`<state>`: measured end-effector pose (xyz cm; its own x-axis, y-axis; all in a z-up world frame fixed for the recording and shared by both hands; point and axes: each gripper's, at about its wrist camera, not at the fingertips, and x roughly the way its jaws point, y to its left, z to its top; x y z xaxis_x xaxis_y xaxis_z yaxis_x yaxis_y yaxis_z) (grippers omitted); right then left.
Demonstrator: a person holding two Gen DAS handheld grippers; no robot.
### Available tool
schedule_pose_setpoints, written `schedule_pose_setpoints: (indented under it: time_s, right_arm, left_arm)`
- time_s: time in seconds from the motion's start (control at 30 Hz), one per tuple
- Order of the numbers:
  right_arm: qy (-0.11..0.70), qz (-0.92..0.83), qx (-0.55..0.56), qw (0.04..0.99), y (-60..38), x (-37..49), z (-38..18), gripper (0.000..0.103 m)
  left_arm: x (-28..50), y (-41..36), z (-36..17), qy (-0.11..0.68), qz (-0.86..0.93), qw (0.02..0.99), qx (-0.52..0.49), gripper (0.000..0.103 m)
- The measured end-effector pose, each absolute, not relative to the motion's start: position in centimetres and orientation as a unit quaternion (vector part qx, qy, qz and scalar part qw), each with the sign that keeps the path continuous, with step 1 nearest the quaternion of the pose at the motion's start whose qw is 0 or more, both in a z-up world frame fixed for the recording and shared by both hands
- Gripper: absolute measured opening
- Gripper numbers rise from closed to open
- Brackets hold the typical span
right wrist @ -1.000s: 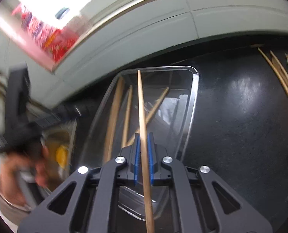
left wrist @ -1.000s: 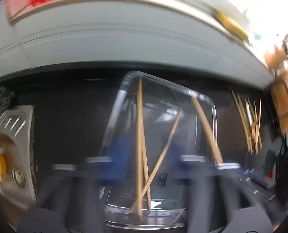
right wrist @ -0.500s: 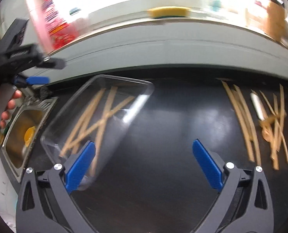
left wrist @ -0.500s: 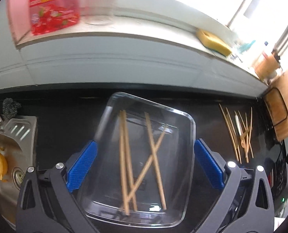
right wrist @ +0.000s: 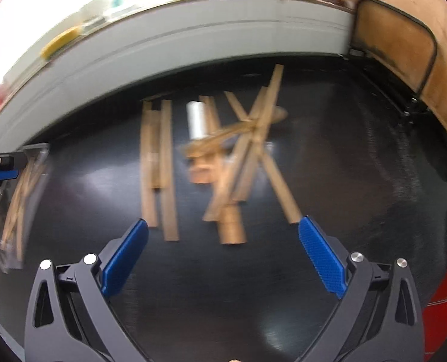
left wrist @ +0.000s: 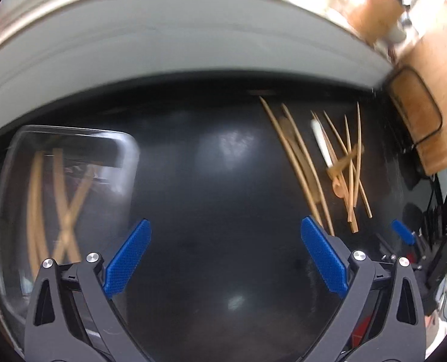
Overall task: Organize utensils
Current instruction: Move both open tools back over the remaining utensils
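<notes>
A clear glass dish (left wrist: pixel 127 163) lies on the black counter at the left and holds several wooden chopsticks (left wrist: pixel 57 202). A loose pile of wooden chopsticks (left wrist: pixel 301 163) with a small wooden spoon (left wrist: pixel 341 184) and a white-handled utensil (left wrist: pixel 321 141) lies to the right. My left gripper (left wrist: pixel 225 253) is open and empty over bare counter between dish and pile. My right gripper (right wrist: pixel 223 253) is open and empty, just in front of the blurred pile (right wrist: pixel 223 157). The dish shows at the far left of the right wrist view (right wrist: pixel 27 163).
A grey backsplash wall (left wrist: pixel 163 45) runs along the counter's far edge. A wooden cutting board (right wrist: pixel 404 39) leans at the right end. Dark equipment with a green light (left wrist: pixel 446 250) stands at the far right. The other gripper's blue pad (right wrist: pixel 0 175) shows by the dish.
My right gripper let go of a chopstick into the dish, opened, and swung right to the loose pile. My left gripper opened and also swung right, away from the dish.
</notes>
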<state>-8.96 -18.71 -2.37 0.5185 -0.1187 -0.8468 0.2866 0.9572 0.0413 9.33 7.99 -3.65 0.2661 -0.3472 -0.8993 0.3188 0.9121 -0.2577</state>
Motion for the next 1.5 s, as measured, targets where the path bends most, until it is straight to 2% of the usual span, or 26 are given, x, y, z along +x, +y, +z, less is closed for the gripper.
schedule_pose_setpoints:
  time_s: [0.23,0.43,0.93,1.17,1.4,1.5]
  right_arm:
    - [0.494,-0.113,0.055,0.861,-25.4,-9.0,-4.3,0.097]
    - [0.519,-0.078,0.022,0.851,-27.4,-7.6,-6.3,0.097]
    - [0.505,-0.006,-0.007,0.863,-27.4,-4.4,-7.9,0.097]
    - [0.496,0.008,-0.012,0.868,-27.2,-2.6,-8.1,0.098]
    - [0.476,0.009,-0.011,0.88,-28.0,-1.4,-8.3,0.098]
    - [0.475,-0.003,-0.004,0.88,-28.5,-0.6,-8.3,0.098]
  left_arm:
    - [9.9,-0.7,-7.6,0.598,-0.193,0.777,0.005,0.097]
    - [10.3,-3.1,-9.8,0.618,-0.152,0.771,0.009,0.097]
    - [13.0,-3.5,-11.6,0.632,-0.076,0.771,-0.021,0.098]
    - [14.9,-1.5,-11.8,0.625,-0.046,0.774,-0.086,0.098]
    - [16.2,-1.5,-12.1,0.612,-0.02,0.789,-0.053,0.098]
    - [16.1,-3.1,-12.6,0.594,-0.001,0.804,0.009,0.098]
